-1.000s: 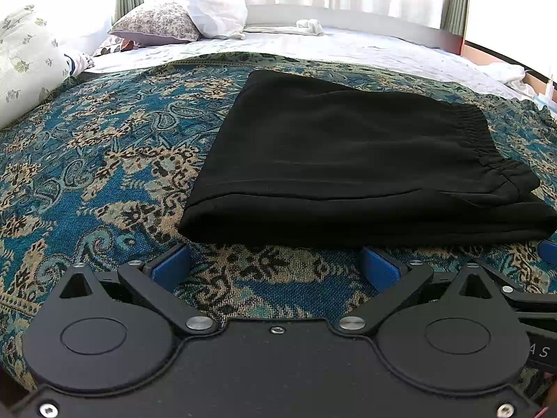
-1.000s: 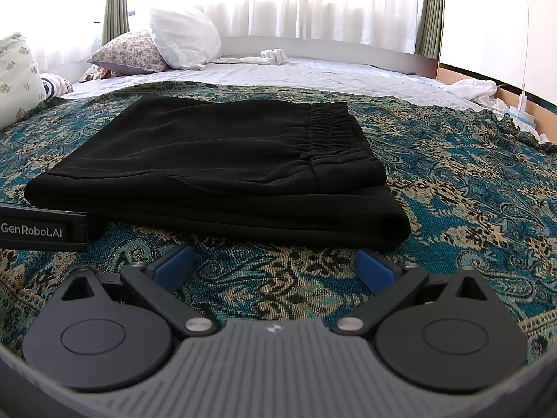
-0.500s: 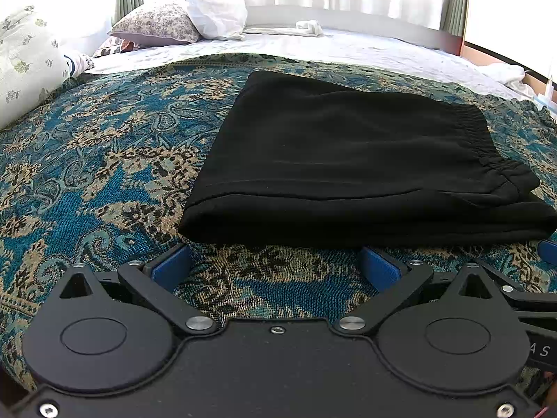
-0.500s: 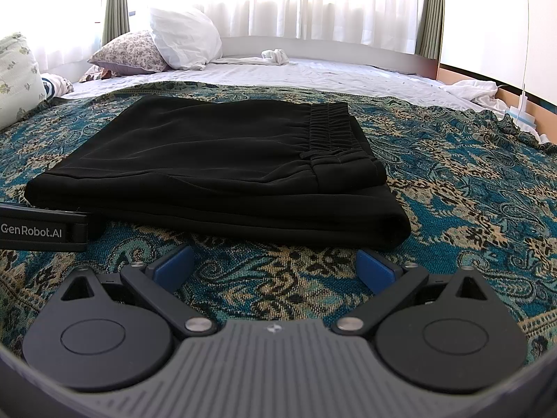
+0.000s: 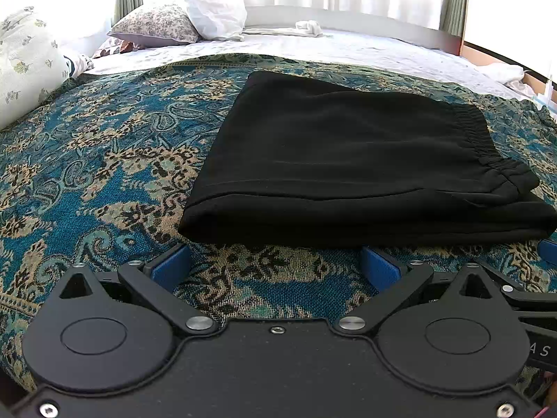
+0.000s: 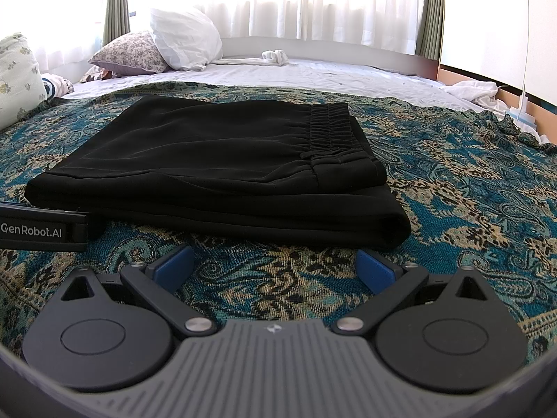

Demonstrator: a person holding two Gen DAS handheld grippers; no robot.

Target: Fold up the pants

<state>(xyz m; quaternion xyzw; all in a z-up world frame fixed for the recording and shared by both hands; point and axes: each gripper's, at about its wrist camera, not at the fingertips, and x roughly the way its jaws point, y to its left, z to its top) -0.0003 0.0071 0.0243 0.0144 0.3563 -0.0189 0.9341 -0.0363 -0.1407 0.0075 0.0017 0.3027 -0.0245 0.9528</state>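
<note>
Your left gripper (image 5: 275,264) and right gripper (image 6: 273,266) are both released, just before the folded pants (image 5: 351,163); pillows (image 6: 184,43) lie far behind on the bed (image 6: 313,73).

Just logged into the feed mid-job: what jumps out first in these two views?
The black pants, folded into a flat stack in the middle of the blue paisley bedspread, waistband on the right. Both grippers, left and right, sit open just short of its near edge, holding nothing.

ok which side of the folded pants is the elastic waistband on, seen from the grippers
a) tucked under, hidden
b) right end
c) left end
b: the gathered waistband runs along the right end of the black pants on top of the fold; the left end is smooth.
</note>
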